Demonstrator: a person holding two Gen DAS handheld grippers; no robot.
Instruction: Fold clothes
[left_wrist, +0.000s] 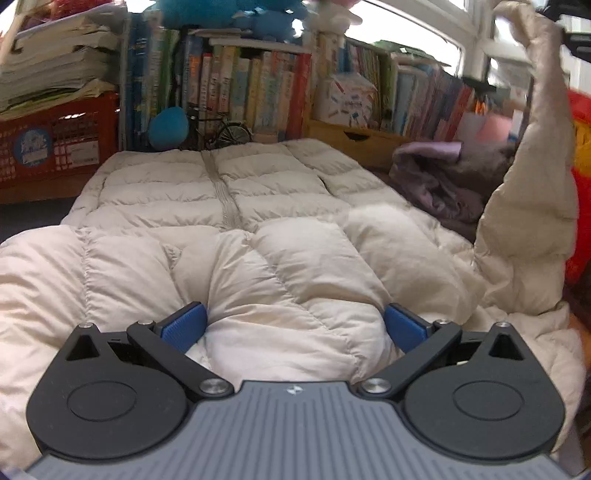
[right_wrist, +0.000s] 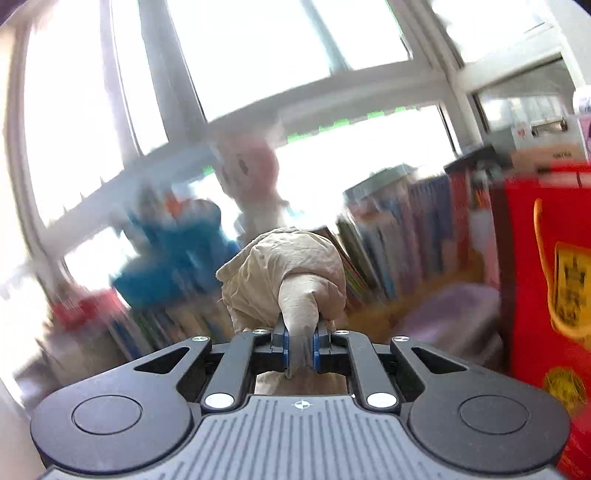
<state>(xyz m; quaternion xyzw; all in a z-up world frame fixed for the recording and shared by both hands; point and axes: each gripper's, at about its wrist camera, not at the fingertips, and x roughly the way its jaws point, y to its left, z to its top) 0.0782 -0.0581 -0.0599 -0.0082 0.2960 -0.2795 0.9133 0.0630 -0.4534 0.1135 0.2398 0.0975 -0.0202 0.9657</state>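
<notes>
A cream quilted down jacket (left_wrist: 229, 192) lies spread out, zipper up, in the left wrist view. My left gripper (left_wrist: 293, 326) stands wide open low over its near end, with a puffy bulge of the jacket between the blue pads (left_wrist: 184, 326). One sleeve (left_wrist: 532, 192) rises steeply at the right, up to the top corner. In the right wrist view my right gripper (right_wrist: 301, 350) is shut on the bunched sleeve end (right_wrist: 291, 280), held up in the air, with fabric pinched between the pads.
Behind the jacket stand rows of books (left_wrist: 236, 88), a red crate (left_wrist: 55, 144) under stacked papers, and a wooden box (left_wrist: 354, 142). A crumpled purple garment (left_wrist: 443, 181) lies at the right, beside a red bag (right_wrist: 546, 266). Bright windows (right_wrist: 258, 55) fill the background.
</notes>
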